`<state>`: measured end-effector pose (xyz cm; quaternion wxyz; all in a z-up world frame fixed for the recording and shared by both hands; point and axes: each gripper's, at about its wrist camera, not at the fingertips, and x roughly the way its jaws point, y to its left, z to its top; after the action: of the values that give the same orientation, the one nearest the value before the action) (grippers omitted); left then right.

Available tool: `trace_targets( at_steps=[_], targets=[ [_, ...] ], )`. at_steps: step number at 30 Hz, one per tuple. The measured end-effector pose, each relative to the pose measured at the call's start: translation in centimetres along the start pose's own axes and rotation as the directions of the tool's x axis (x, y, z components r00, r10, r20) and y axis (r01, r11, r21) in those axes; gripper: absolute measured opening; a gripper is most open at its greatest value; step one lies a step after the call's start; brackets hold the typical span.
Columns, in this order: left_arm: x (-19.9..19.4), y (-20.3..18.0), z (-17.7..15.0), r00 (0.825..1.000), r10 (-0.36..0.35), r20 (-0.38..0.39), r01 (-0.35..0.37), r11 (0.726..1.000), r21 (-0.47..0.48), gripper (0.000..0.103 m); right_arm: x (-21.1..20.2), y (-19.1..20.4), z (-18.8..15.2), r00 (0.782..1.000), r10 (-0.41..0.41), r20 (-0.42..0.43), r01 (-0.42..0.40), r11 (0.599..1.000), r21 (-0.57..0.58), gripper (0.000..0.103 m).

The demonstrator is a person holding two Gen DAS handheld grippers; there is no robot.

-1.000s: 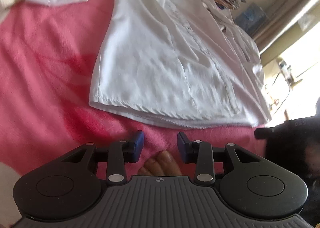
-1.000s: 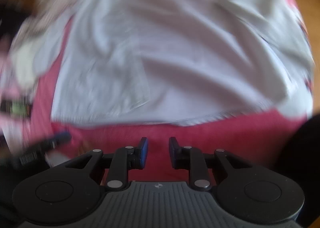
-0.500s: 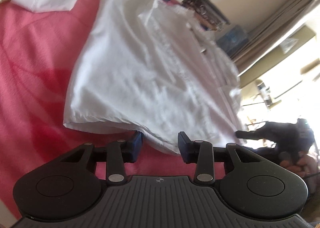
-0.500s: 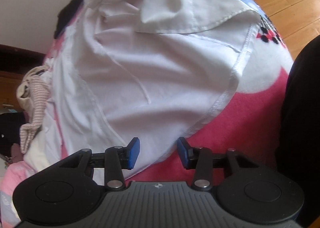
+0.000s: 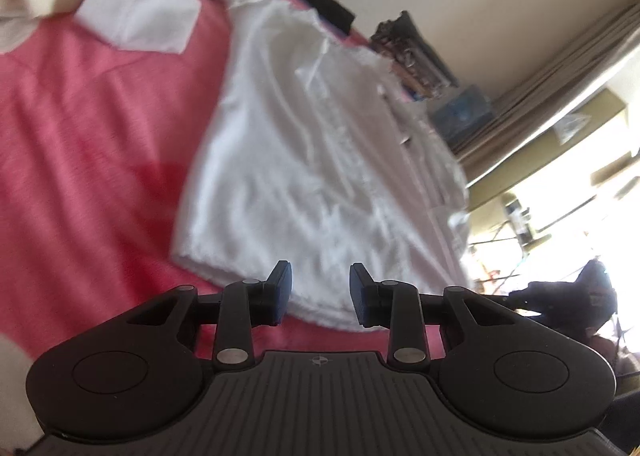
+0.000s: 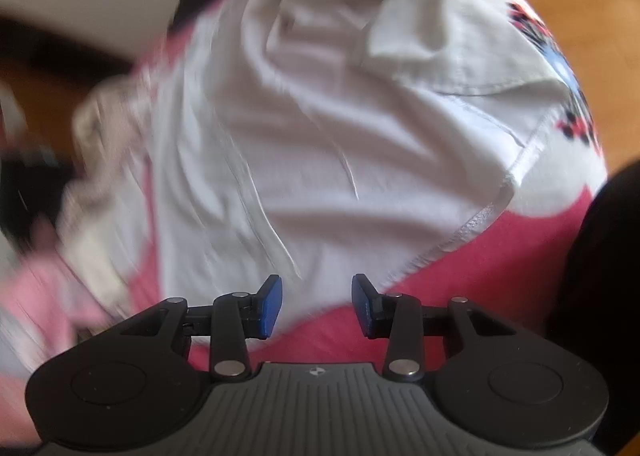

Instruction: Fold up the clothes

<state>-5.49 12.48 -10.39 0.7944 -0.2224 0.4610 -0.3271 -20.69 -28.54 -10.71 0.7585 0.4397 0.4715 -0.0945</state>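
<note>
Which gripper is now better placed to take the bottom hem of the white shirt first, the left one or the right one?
Probably the left. The left gripper has open jaws, with the white shirt hem lying between them. The right gripper is also open, but the hem there is blurred.

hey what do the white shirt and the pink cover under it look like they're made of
White shirt: thin woven fabric, likely cotton or a blend; matte, creased, with stitched hems. Pink blanket: soft, fuzzy fleece-like textile, judging by its matte, napped look.
</note>
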Motion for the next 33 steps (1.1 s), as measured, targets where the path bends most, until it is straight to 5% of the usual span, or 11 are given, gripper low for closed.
trace_targets(
  at_steps=[3,9,16,19,22,29,33],
  targets=[
    [0.1,0.0,-0.4,0.999,0.033,-0.015,-0.032,0.999,0.022,0.031,1.1,-1.3,-0.3,0.999,-0.026,-0.032,0.029,0.994,0.106,0.041],
    [1.5,-0.8,-0.9,0.997,0.051,-0.049,-0.046,0.994,0.098,0.031,0.9,-3.5,-0.2,0.983,-0.166,0.078,0.143,0.959,0.243,0.045],
    [3.8,-1.9,-1.2,0.988,0.134,-0.072,-0.116,0.970,0.212,0.031,1.8,-3.7,-0.6,0.985,-0.138,0.100,0.108,0.960,0.260,0.046],
    [4.1,-1.7,-1.3,0.986,0.147,-0.078,-0.127,0.968,0.216,0.031,2.1,-4.1,-0.7,0.984,-0.131,0.120,0.094,0.956,0.277,0.037],
    [4.0,-1.6,-1.2,0.985,0.153,-0.077,-0.133,0.967,0.218,0.031,1.8,-4.6,-1.1,0.985,-0.109,0.137,0.064,0.953,0.296,0.001],
    [4.0,-1.7,-1.0,0.983,0.169,-0.076,-0.149,0.963,0.223,0.031,-0.6,-3.4,-0.9,0.984,-0.049,0.173,0.002,0.965,0.263,0.000],
    [4.0,-1.6,-1.0,0.981,0.176,-0.079,-0.154,0.962,0.227,0.031,-1.2,-2.0,-0.2,0.977,-0.161,0.137,0.137,0.977,0.165,0.000]
  ],
)
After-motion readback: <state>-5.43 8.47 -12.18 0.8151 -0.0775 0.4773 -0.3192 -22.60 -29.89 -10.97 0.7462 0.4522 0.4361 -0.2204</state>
